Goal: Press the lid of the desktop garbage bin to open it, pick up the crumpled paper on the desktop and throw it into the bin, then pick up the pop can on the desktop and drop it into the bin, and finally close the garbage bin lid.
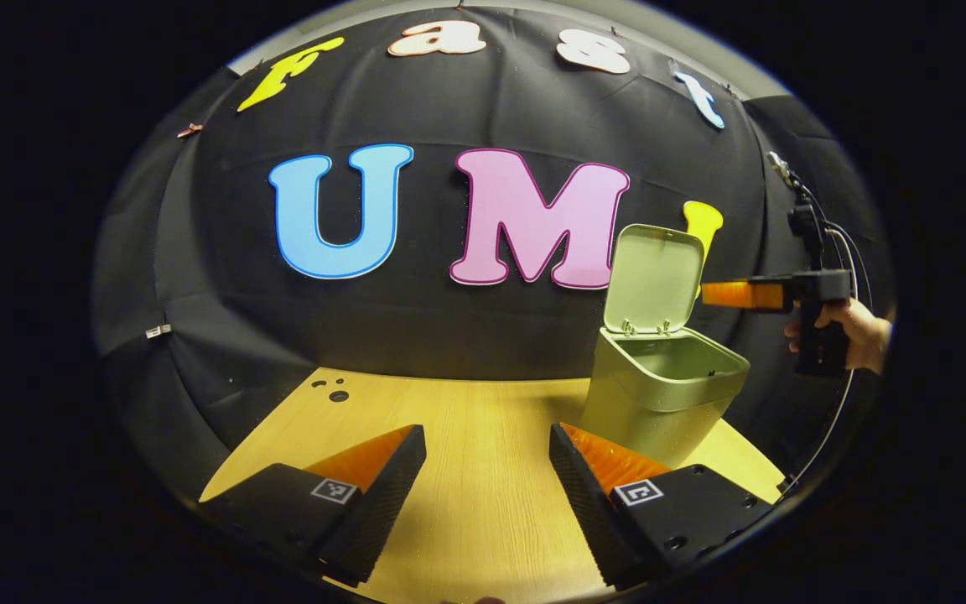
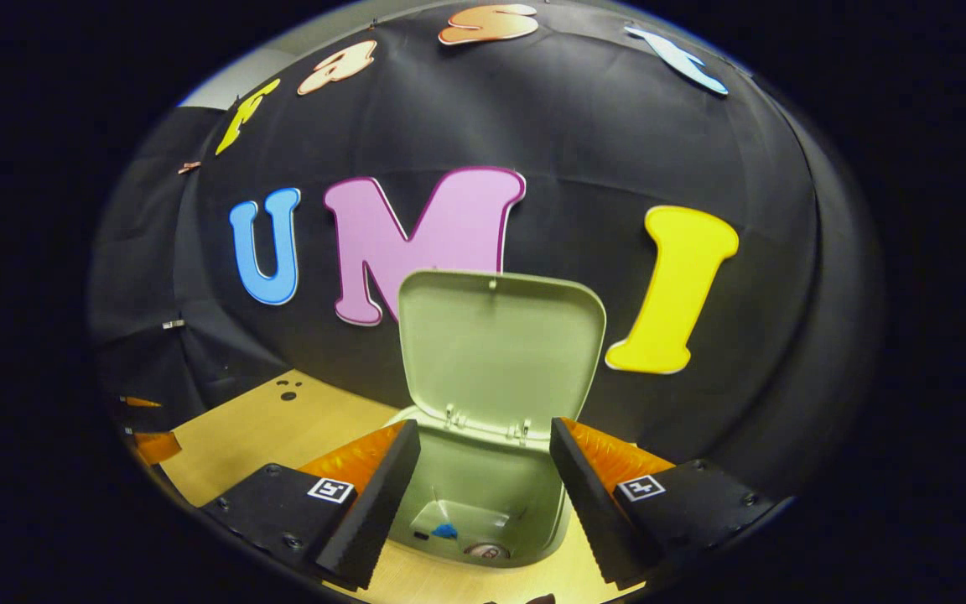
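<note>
- Right gripper (image 2: 485,495), fingers wide and empty, hangs over the open garbage bin (image 2: 483,503); the pop can (image 2: 485,550) lies inside.
- Left gripper (image 1: 487,495) gapes, idle, over the worktop (image 1: 483,419).
- Bin stands at the worktop's far right edge; its lid (image 2: 500,344), upright, looks light, stiff, hinged — best pushed down near its top rim.

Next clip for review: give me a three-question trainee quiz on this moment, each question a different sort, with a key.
1. True or false: the lid of the garbage bin stands open.
2. What lies at the bottom of the bin? A) a pop can B) a spoon C) a sponge
3. Fill in: the right gripper hovers above the bin's opening with its jaws ____.

Key: 1 true; 2 A; 3 open. The left gripper is open too, over the wooden table, holding nothing.
</note>
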{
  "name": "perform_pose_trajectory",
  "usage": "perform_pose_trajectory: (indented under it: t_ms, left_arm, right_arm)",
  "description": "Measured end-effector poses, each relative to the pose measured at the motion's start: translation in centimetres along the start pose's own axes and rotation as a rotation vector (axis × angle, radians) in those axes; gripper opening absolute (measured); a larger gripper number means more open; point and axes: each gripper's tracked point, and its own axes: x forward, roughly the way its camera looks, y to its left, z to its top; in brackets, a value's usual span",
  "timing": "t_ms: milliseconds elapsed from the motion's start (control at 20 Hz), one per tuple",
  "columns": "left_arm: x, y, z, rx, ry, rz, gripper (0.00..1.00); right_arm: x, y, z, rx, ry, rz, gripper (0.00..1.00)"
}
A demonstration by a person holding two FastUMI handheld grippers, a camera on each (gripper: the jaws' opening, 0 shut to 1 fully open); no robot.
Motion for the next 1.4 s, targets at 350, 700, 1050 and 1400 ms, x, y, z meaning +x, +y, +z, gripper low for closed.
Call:
perform_pose_trajectory:
  t_ms: [350,700,1050,1400]
  left_arm:
    - [-1.0,0.6,0.1,-0.011,-0.008,0.015,0.95]
    - [-2.5,2.5,0.0,-0.016,-0.009,0.067,0.95]
    - [-3.5,4.5,-0.2,-0.036,-0.006,0.126,0.95]
    - [-3.6,4.6,-0.4,-0.035,-0.003,0.117,0.95]
  right_arm:
    - [2.0,-0.6,8.2,-0.012,-0.156,-0.02,0.98]
    - [5.8,-0.7,10.7,-0.024,-0.217,-0.064,0.98]
    - [8.6,-0.6,11.4,-0.008,-0.234,-0.084,0.98]
    - [8.0,-1.0,9.5,0.075,-0.174,-0.081,0.98]
